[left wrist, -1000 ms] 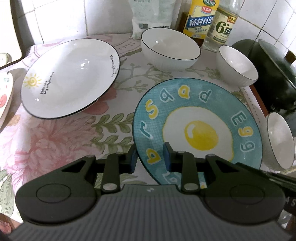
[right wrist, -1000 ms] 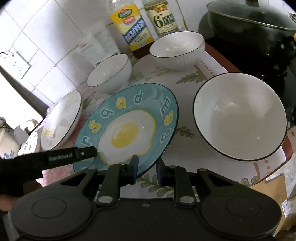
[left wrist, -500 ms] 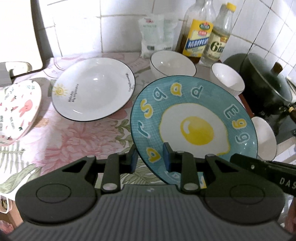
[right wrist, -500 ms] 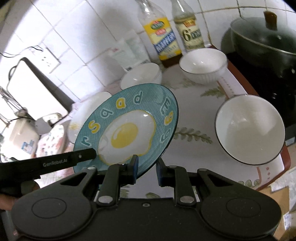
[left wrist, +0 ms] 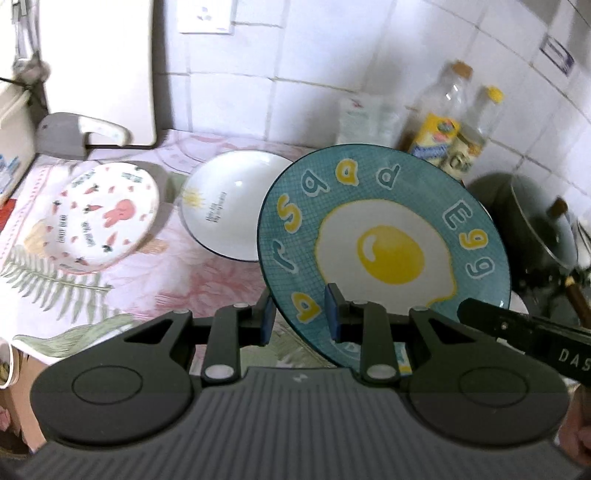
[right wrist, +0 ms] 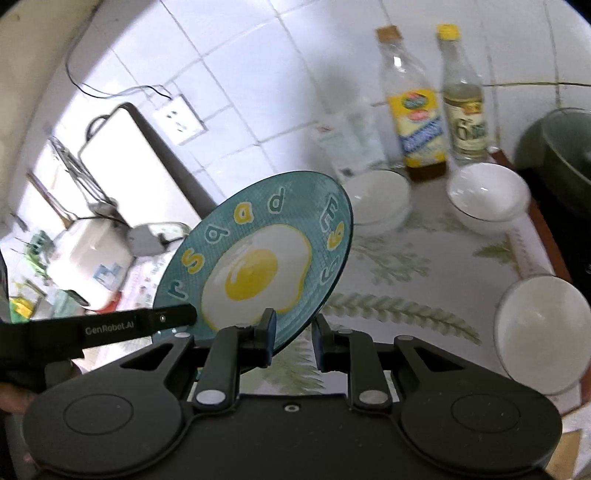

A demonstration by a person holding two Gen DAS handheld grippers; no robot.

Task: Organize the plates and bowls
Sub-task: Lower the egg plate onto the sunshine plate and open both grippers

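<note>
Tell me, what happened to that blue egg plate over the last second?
Both claws, left claw and right claw, lifted the egg plate off the flowered cloth and tilted it up. Their grip on its rim stayed the same. The rabbit plate, sun plate and white bowls did not move.

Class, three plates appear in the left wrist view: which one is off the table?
The teal fried-egg plate, gripped at its rim; the rabbit plate and white sun plate rest on the tablecloth.

White tiled wall (left wrist: 314,55) across the top, socket (left wrist: 207,16) upper left; floral-clothed counter (left wrist: 207,280) below, brightly lit.
</note>
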